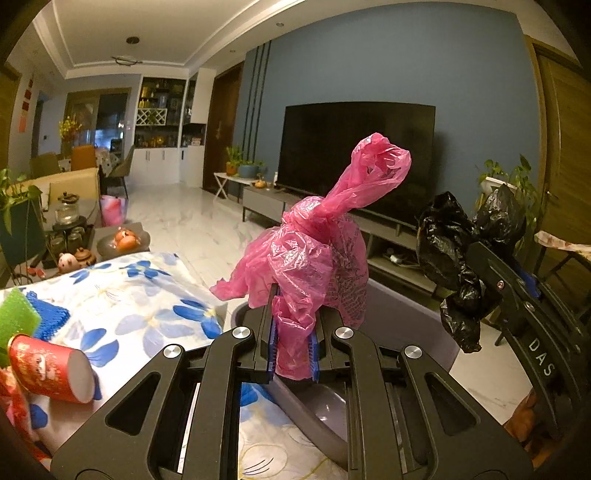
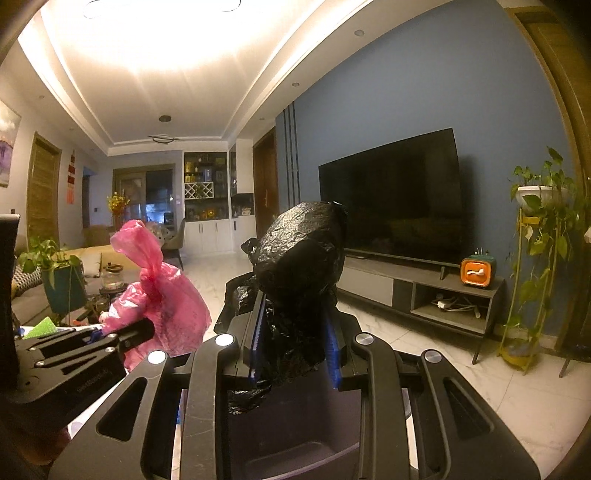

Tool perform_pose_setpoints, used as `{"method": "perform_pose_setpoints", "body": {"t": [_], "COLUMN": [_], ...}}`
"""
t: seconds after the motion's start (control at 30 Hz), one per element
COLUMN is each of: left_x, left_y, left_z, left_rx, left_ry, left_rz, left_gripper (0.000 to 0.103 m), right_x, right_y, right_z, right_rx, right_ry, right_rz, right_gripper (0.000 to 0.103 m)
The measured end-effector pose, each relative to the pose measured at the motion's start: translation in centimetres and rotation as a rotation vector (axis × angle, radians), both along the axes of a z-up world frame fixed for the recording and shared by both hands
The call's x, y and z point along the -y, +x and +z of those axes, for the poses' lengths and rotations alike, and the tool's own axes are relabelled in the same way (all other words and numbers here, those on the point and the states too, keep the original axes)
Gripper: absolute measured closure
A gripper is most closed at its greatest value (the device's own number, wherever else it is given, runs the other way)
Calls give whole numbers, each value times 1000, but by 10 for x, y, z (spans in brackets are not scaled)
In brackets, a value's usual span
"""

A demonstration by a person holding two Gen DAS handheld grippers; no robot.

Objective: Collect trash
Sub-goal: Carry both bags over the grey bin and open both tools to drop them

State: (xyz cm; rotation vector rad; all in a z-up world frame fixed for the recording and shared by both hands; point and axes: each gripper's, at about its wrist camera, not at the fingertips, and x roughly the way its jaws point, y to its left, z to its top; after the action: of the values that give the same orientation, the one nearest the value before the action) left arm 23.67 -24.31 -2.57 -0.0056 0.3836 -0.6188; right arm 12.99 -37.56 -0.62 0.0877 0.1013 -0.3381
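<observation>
Bags pinched above grey bin [image 1: 406, 314] — pink bag [image 1: 306, 251], black bag [image 2: 299, 258].

**A:** Check your right wrist view first. The ceiling light [image 2: 147, 33] is blown out to white, and a warm cast spreads over the ceiling and upper walls.

**B:** And your left wrist view?

**A:** Dimmer and more even. The ceiling [image 1: 155, 33] reads pale and keeps its detail. Your television [image 1: 356, 155] is a flat black panel in both views.

**B:** Distortion?

**A:** Strong fisheye. The door frame [image 2: 565, 74] bows inward at the right, and the corners fall into a black vignette.

**B:** Sharpness?

**A:** Your pink bag [image 1: 314, 251] shows crisp creases with small glints. The black bag [image 2: 299, 254] shows only faint sheen. The far cabinets [image 1: 162, 125] are soft and grainy.
</observation>
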Motion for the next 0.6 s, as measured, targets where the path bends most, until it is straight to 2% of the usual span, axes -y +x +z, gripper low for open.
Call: {"method": "perform_pose_setpoints", "body": {"t": [0.33,0.43,0.47,0.57,0.6], "left_x": [13,17,17,17,17], "left_y": [14,13,14,17,17], "left_z": [-7,-11,-11,-14,-14], "left_rx": [-24,-32,-33,-31,-31], "left_ry": [0,8,9,21,23], "left_rz": [-20,-36,-41,-44,-40], "left_gripper": [90,88,88,79,69], "right_x": [9,8,8,11,11], "right_y": [15,17,17,16,15], "right_z": [-4,-5,-4,-4,-4], "right_rx": [-18,-20,-16,-12,-11], "right_ry": [24,25,30,49,54], "right_rz": [14,14,13,14,12], "right_gripper": [71,64,58,56,55]}}
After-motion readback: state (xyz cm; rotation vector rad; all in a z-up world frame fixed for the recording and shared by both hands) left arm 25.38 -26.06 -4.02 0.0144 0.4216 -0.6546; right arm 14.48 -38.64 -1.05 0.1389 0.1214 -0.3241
